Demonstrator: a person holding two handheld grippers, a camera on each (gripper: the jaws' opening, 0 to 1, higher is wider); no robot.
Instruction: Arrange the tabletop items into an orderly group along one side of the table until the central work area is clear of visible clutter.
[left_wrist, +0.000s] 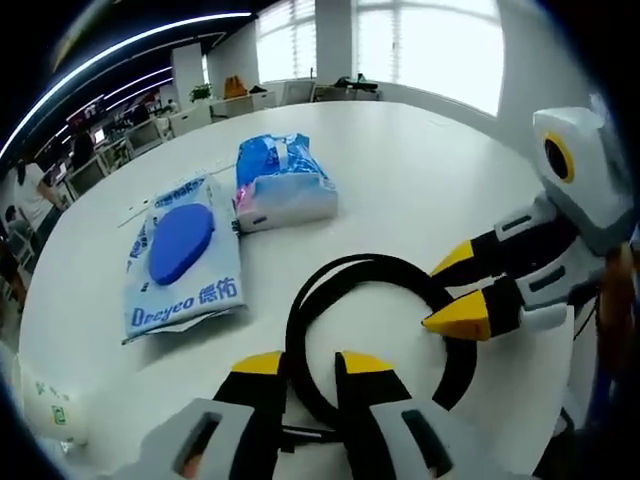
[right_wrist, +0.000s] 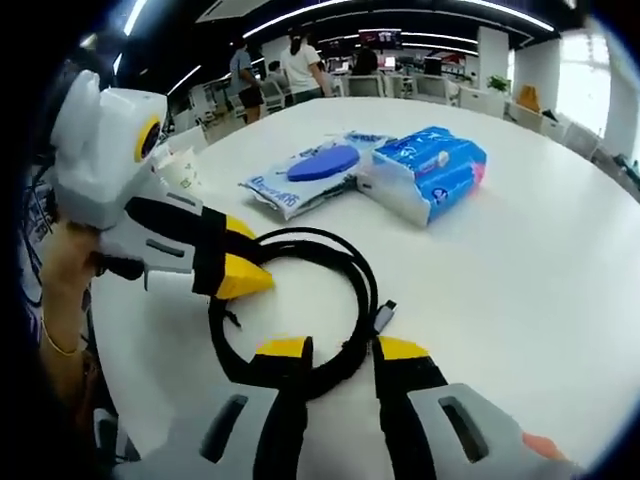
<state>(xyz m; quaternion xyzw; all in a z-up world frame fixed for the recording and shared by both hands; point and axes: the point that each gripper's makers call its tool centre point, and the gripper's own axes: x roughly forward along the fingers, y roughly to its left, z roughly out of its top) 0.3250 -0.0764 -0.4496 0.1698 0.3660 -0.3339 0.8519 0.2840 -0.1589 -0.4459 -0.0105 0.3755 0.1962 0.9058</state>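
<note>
A coiled black cable (left_wrist: 372, 266) lies on the white table (left_wrist: 430, 180). My left gripper (left_wrist: 312, 362) stands open, its yellow-tipped jaws straddling the near side of the coil with a gap beside the cable. My right gripper (left_wrist: 448, 290) comes in from the right, open, its jaws astride the coil's far side. In the right gripper view the cable (right_wrist: 300, 240) passes between the right gripper's (right_wrist: 342, 348) jaws, its plug (right_wrist: 383, 317) just ahead. The left gripper (right_wrist: 250, 255) reaches the coil from the left, held by a hand (right_wrist: 65, 270).
A flat wet-wipes pack (left_wrist: 185, 255) with a blue lid and a blue tissue pack (left_wrist: 282, 180) lie beyond the cable. A white object (left_wrist: 45, 405) sits at the table's near left edge. Desks and people stand in the office behind.
</note>
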